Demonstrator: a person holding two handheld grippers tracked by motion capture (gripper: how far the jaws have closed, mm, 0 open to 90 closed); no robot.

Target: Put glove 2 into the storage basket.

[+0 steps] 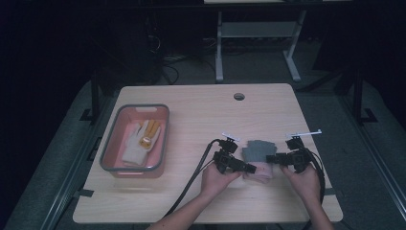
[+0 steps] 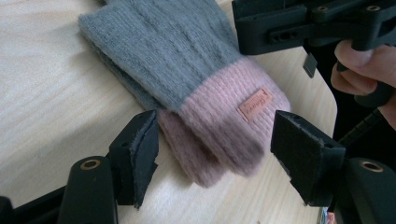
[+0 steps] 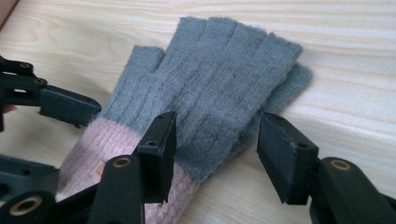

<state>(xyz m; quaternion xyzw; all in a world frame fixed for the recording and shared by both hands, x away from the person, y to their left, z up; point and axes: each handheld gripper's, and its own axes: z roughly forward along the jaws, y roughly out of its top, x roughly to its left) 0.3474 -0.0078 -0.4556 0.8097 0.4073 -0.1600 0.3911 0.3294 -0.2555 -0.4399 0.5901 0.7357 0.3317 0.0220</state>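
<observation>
Grey knitted fingerless gloves with pink ribbed cuffs (image 1: pixel 257 160) lie stacked as a pair on the pale wooden table (image 1: pixel 201 115), toward its near edge at about 5 o'clock from the table's middle, finger ends pointing to 12 o'clock, cuffs toward the person. Left gripper (image 1: pixel 249 167), black, two-jawed, comes in from 9 o'clock of the gloves; in the left gripper view its jaws stand apart on either side of the pink cuff (image 2: pixel 224 126), pads clear of the knit, nothing pinched. A small tan label (image 2: pixel 255 104) sits on that cuff. Right gripper (image 1: pixel 271 157) comes in from 3 o'clock; in the right gripper view its jaws stand apart over the near edge of the grey part, just past the cuff line, holding nothing; whether the pads brush the wool I cannot tell. Both grippers' tips sit close together over the gloves. At 9 o'clock, well apart, a pink plastic tub with a grey rim (image 1: pixel 108 146) holds a white work glove with yellow fingers (image 1: pixel 142 141). A round cable hole (image 1: pixel 239 96) marks the table's far side.
</observation>
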